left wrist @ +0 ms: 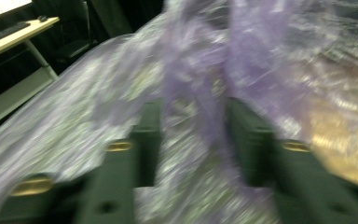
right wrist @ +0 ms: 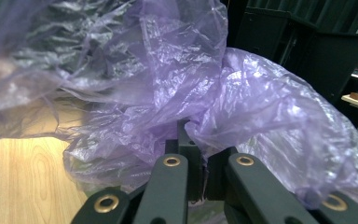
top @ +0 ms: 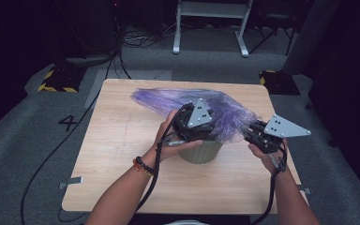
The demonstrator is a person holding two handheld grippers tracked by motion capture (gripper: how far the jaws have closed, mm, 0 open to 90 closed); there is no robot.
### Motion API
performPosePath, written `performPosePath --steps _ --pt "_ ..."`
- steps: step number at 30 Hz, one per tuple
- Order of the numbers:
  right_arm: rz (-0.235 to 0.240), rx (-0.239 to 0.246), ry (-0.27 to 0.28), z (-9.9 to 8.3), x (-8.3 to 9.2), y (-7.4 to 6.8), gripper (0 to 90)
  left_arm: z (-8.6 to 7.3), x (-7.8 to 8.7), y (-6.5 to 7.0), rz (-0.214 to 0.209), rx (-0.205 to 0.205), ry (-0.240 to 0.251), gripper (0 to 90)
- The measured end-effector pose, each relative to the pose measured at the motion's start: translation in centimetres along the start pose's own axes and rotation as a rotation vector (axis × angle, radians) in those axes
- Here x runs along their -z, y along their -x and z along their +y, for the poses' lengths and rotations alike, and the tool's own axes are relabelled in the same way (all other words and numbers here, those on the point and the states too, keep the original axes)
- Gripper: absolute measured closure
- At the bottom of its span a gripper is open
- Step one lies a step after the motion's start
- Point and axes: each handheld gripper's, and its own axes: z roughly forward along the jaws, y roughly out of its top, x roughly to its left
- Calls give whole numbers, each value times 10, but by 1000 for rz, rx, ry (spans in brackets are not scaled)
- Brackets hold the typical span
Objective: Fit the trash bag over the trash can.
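Observation:
A crumpled purple plastic bag (top: pixel 168 98) lies across the far half of the wooden table (top: pixel 122 159), and its near end hangs over a grey-green ribbed bin (top: pixel 201 152). My left gripper (top: pixel 200 127) sits over the bin's mouth. In the blurred left gripper view its jaws stand apart, with a strand of the bag (left wrist: pixel 191 84) running loose between them, so the left gripper (left wrist: pixel 193 116) is open. My right gripper (top: pixel 247 133) is at the bag's right edge beside the bin. The right gripper (right wrist: pixel 193 137) is shut on a fold of the bag (right wrist: pixel 261 93).
The bin stands right of the table's middle, near the front. On the grey floor behind are a white table frame (top: pixel 211 28), loose cables (top: pixel 140 37) and two yellow-and-black striped bases (top: pixel 58 79) (top: pixel 276 80). A "4" (top: pixel 68 123) is marked on the floor at the left.

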Motion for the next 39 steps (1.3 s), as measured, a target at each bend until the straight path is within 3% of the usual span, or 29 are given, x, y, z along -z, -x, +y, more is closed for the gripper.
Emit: performPosePath --steps 3,7,15,21,24,27,29,32,39 --pt "-15 -11 12 -2 9 5 889 -7 11 -4 1 13 16 395" --pt "-37 -24 21 -4 20 12 890 -15 26 -10 -2 30 1 312" --pt "-111 -41 26 -7 46 29 890 -39 64 -28 89 29 -31 243" --pt "-149 -74 28 -18 66 47 889 -59 87 -51 165 92 -37 221" --pt "-150 -84 33 -21 75 53 889 -64 91 -65 191 108 -46 223" --pt "-158 -88 37 -23 83 57 889 -68 89 -80 138 154 -38 238" --pt "-161 -85 33 -24 88 59 889 -69 85 -84 118 152 -28 302" --pt "-151 -82 26 -26 92 61 889 -66 75 -88 89 163 -27 320" --pt "-103 -59 20 -21 96 57 890 -46 50 -89 22 148 17 205"
